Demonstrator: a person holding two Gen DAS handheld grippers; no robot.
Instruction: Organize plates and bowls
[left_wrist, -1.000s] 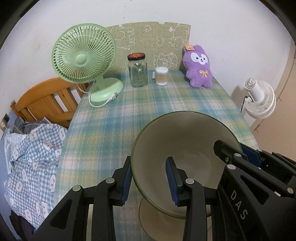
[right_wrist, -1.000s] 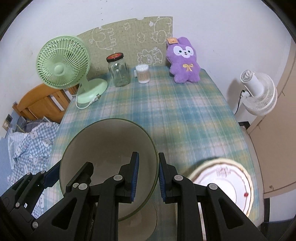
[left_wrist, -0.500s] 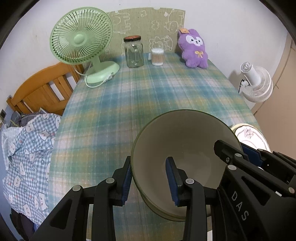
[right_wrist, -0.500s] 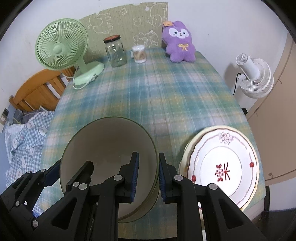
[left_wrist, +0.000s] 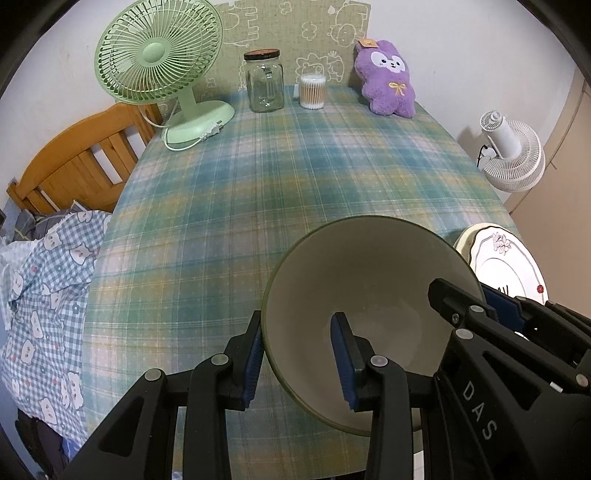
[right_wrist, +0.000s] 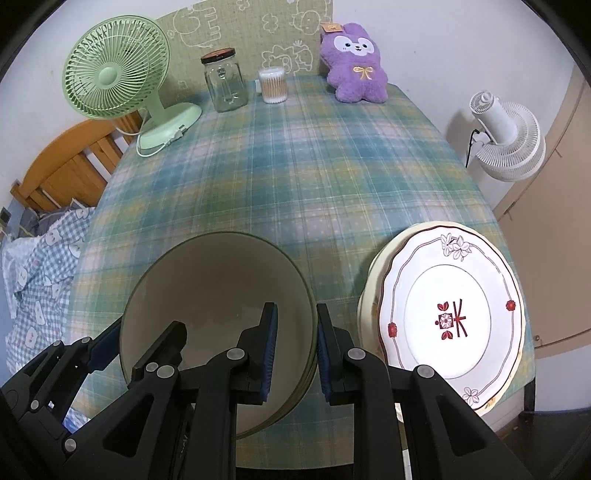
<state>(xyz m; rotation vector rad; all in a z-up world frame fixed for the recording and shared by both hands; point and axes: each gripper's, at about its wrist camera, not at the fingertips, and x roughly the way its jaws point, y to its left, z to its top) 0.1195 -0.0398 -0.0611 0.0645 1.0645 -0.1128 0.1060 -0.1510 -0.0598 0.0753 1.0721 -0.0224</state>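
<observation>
Left tool and right tool are both clamped on the bowl rim; its underside is hidden at lower frame.

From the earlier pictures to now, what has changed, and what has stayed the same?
The bowl, carried by both grippers, has come down toward the near edge of the table, beside the plates; in the earlier pictures its foot showed above the cloth. The left gripper and right gripper stay clamped on its rim. Fan, jar and plush toy have not moved.
</observation>
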